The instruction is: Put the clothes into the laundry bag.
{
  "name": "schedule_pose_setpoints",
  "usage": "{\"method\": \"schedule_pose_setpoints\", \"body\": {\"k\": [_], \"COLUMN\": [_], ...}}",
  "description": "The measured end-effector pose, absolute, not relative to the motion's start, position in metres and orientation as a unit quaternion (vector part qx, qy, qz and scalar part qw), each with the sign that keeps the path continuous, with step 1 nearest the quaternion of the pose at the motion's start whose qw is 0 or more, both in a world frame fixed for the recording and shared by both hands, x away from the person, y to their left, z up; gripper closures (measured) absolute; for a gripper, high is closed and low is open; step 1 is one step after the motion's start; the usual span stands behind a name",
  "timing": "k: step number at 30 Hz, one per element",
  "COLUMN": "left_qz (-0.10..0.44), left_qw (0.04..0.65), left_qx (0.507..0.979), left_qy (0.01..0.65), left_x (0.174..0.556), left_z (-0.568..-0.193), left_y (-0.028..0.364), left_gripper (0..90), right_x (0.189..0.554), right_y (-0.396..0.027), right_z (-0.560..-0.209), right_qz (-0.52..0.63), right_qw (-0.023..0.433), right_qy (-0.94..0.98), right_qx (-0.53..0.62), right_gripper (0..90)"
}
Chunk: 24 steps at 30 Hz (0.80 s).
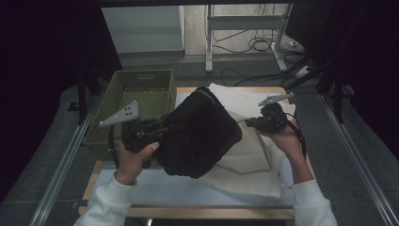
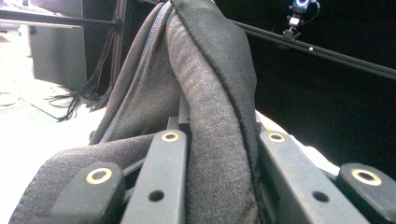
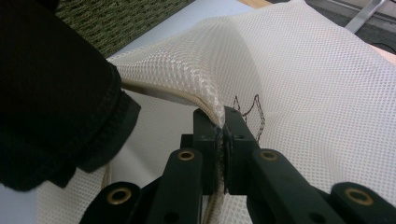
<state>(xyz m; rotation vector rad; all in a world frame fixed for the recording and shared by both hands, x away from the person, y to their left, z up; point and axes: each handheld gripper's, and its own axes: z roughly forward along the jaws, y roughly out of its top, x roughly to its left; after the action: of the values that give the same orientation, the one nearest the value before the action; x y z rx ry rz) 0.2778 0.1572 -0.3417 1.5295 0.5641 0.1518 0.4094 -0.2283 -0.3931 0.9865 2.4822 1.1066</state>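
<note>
1. Gripping: left gripper (image 1: pixel 162 128) clenched on black garment (image 1: pixel 200 134), hanging over the mesh bag (image 1: pixel 256 150) on the table.
2. Right gripper (image 3: pixel 219 128) pinches bag's rim.
3. Advice: lift the rim wider before feeding the garment inside.

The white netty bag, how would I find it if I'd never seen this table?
Look at the wooden table, just right of the green woven basket. The white mesh bag lies spread there, partly under a bulky black garment. It alone is pale and full of tiny holes, its edge pinched up by the right gripper.
</note>
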Motion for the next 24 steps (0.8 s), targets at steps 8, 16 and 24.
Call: {"method": "schedule_pose_setpoints", "body": {"k": [8,16,24], "left_qz": [0.065,0.060,0.052], "left_qw": [0.678,0.666,0.658], "left_qx": [0.688,0.699,0.705], "left_qy": [0.251,0.254,0.260], "left_x": [0.280,0.286,0.292], "left_z": [-0.346,-0.354,-0.362], "left_y": [0.151,0.140,0.133], "left_gripper": [78.9,78.8,78.8], "right_x": [0.409,0.409,0.409], "right_y": [-0.229,-0.229,-0.229], "right_z": [-0.393,-0.393,-0.392], "right_qz": [0.380,0.380,0.380], "right_qw": [0.126,0.125,0.125], "right_qy": [0.851,0.851,0.851], "right_qx": [0.339,0.339,0.339], "right_gripper": [86.2,86.2,86.2]}}
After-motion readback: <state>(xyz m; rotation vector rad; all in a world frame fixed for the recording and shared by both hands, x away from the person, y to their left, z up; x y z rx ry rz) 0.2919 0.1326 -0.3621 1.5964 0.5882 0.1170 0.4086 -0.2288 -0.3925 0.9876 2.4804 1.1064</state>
